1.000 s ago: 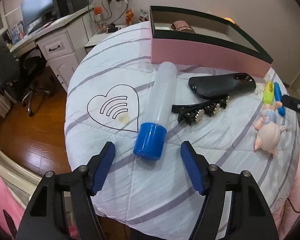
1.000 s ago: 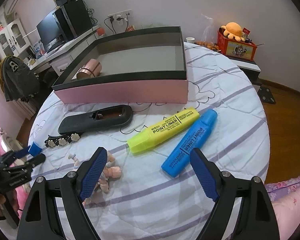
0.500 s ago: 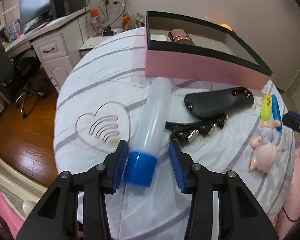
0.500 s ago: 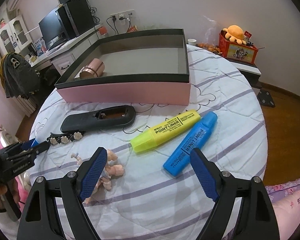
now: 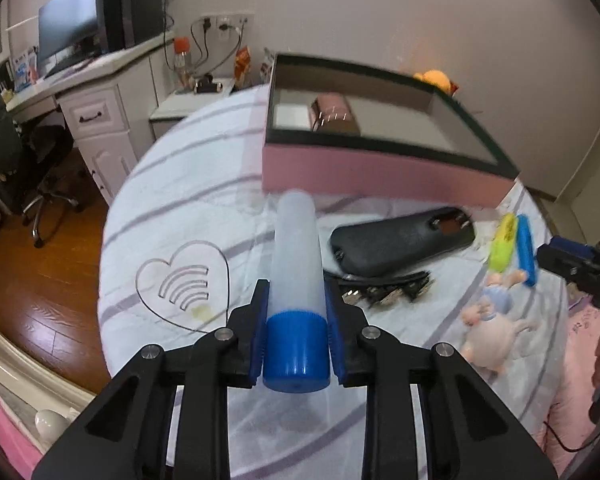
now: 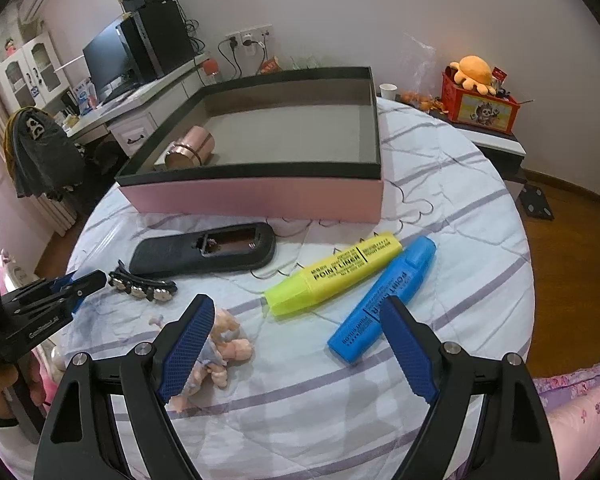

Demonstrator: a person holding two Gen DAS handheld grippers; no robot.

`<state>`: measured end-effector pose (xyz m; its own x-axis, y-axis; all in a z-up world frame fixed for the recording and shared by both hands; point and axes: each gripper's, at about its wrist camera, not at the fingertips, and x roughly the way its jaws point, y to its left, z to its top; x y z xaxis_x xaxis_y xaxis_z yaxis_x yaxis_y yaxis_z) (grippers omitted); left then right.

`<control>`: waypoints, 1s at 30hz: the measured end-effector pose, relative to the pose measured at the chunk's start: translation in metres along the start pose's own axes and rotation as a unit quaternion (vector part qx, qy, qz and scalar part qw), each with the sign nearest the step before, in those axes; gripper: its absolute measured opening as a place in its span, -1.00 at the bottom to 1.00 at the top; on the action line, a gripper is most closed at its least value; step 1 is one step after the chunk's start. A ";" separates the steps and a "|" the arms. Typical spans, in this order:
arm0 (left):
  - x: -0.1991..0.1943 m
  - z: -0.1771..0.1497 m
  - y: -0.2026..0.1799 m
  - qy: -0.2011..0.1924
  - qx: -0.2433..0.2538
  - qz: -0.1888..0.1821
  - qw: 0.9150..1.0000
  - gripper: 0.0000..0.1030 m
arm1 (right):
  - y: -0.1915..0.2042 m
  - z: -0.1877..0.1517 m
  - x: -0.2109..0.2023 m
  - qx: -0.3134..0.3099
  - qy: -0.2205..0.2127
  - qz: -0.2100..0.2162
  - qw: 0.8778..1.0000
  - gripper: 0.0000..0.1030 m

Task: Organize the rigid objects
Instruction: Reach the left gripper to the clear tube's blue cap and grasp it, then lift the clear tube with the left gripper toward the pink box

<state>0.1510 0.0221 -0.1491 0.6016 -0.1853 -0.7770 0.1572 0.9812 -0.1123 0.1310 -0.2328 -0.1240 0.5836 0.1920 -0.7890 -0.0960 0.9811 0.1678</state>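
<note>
Since a second ago your left gripper (image 5: 296, 312) has moved forward and its jaws have come together: they are now clamped on the translucent white plastic tube with the blue screw cap (image 5: 296, 268), gripping it at the cap end. The tube points away from you toward the pink-walled, black-rimmed open box (image 5: 380, 172), its far end near the box's front wall; whether the tube is off the cloth cannot be told.

The tube is a frosted, straight cylinder with a ribbed blue cap.

To its right lie the black remote control with its battery bay open (image 5: 400, 244) and, just in front of that, the black hair clip set with pale stones (image 5: 384, 290). Inside the box rests a rose-gold metal cylinder (image 6: 190, 150) on its side.

Your right gripper (image 6: 296, 344) hovers with its jaws wide apart above the striped white cloth (image 6: 300, 412), holding nothing. Between and beyond its fingers lie the small pink pig figure in blue clothes (image 6: 220, 356), the yellow highlighter marker (image 6: 332, 272) and the blue highlighter marker (image 6: 384, 300), the two markers side by side and close together.
</note>
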 end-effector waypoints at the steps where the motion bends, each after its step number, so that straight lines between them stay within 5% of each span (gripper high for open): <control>1: -0.007 0.001 -0.002 -0.008 0.002 0.002 1.000 -0.49 | 0.000 0.002 -0.001 0.000 -0.001 0.002 1.000 0.67; 8: -0.030 0.012 -0.014 -0.032 0.016 -0.005 0.999 -0.49 | -0.001 0.010 -0.007 -0.004 -0.016 0.013 1.000 0.67; 15: 0.010 -0.003 -0.019 0.039 0.029 0.001 0.999 -0.49 | -0.008 0.011 -0.005 0.001 -0.017 0.020 1.000 0.67; 21: 0.030 0.000 -0.023 0.062 0.034 -0.002 0.997 -0.42 | -0.016 0.009 0.001 0.007 -0.009 0.018 1.000 0.67; 30: 0.017 0.008 -0.023 0.018 0.032 -0.005 0.999 -0.50 | -0.019 0.011 0.010 0.009 0.002 0.019 1.000 0.67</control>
<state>0.1636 -0.0044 -0.1546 0.5715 -0.1919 -0.7979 0.2130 0.9736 -0.0816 0.1477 -0.2494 -0.1281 0.5761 0.2296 -0.7845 -0.1042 0.9725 0.2081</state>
